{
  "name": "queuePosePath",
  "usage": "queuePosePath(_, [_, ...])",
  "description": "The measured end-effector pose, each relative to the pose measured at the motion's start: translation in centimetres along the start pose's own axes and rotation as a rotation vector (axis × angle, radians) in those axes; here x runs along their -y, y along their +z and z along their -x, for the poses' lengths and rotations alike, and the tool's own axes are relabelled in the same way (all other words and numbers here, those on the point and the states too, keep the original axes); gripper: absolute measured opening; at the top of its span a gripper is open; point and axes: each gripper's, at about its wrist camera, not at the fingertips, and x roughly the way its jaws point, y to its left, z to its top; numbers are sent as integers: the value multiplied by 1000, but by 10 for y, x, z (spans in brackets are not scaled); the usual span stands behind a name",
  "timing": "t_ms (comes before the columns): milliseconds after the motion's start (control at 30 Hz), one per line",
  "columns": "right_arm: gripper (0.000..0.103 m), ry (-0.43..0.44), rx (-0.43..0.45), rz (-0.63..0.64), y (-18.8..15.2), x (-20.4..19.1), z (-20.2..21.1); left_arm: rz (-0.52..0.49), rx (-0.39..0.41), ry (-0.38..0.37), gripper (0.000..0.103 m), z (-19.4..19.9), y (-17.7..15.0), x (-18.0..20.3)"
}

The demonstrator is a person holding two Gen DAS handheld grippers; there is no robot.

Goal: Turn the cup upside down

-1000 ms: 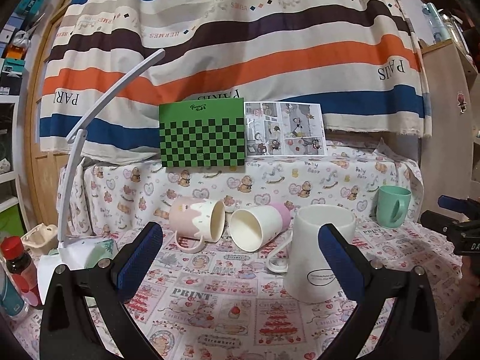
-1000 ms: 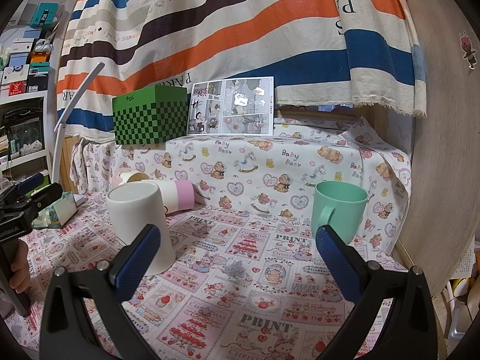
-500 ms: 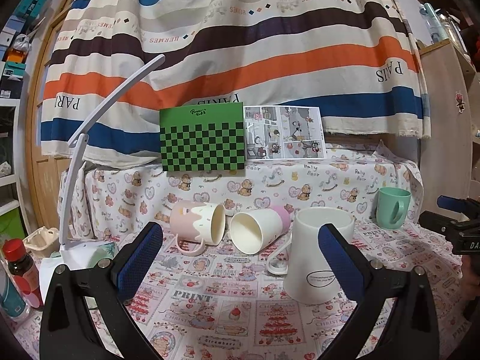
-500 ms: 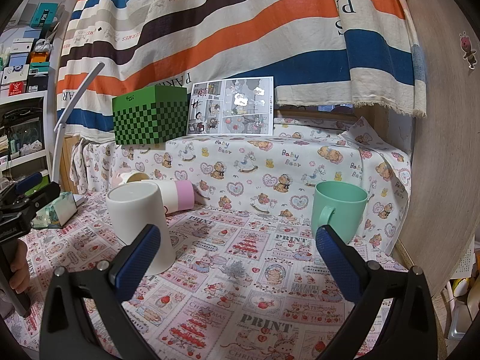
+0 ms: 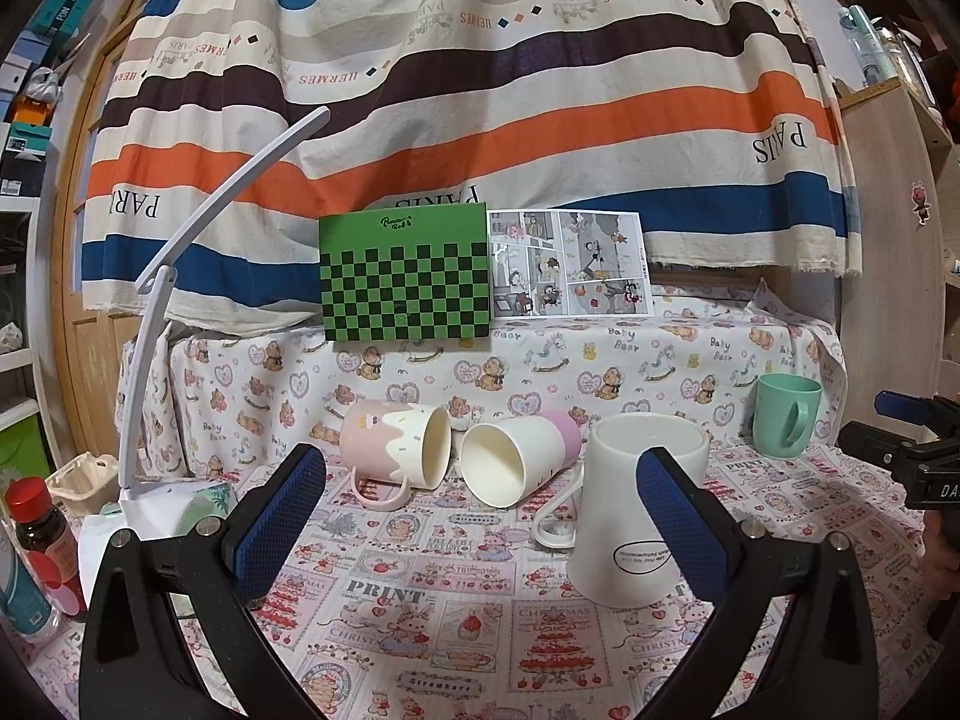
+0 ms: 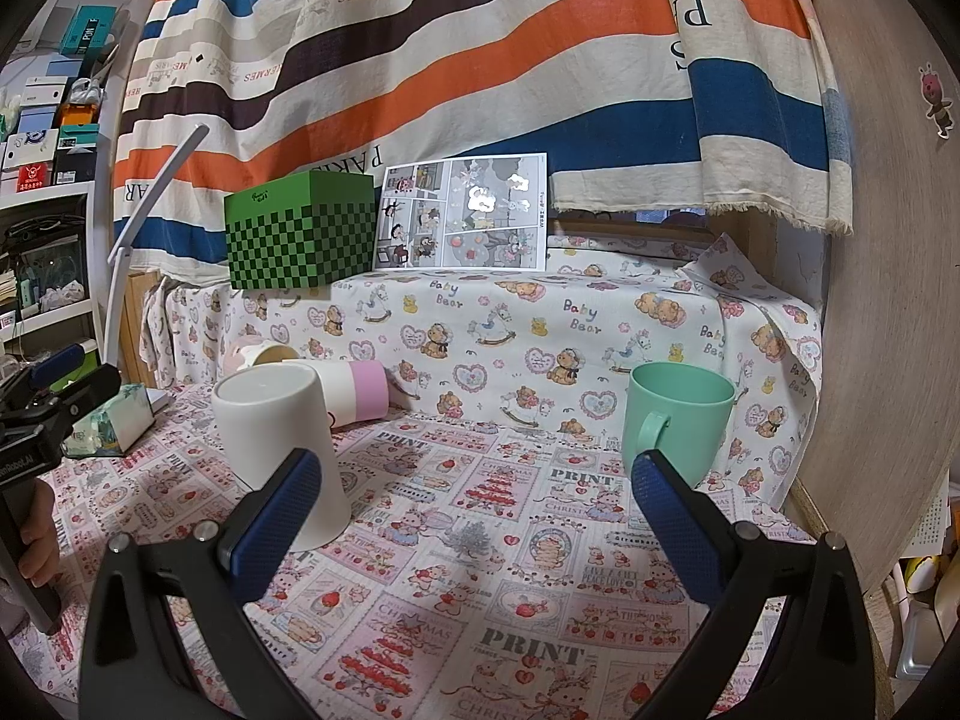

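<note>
Four cups are in sight. The white cup stands on the desk with its wider end down; the label on its side reads inverted, though whether the top is an open mouth or a recessed base is hard to make out. In the left wrist view the right pad of the left tongs hides part of its side, and a thin white loop on the cloth just left of it may be its handle or belong to the cup behind. In the right wrist view the same white cup is partly covered by the left pad of the right tongs.

Two cups lie on their sides behind it, mouths toward the left camera: a pink cup with white drip pattern and a cream cup with a pink band, close together. From the right wrist the drip cup is almost wholly hidden behind the others.

The green cup stands upright, mouth up, handle toward the right camera, well apart from the other three, near the desk's right end.

Both pairs of tongs are spread wide and grip nothing. Each shows only partly at the edge of the other's view.

One green checkered box and one comic sheet stand on the ledge behind; one white lamp rises at left
</note>
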Motion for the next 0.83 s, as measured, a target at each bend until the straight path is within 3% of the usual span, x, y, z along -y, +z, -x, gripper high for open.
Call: queuePosePath(833, [103, 0, 0, 0, 0, 0, 0, 6, -10, 0, 103, -2, -2, 0])
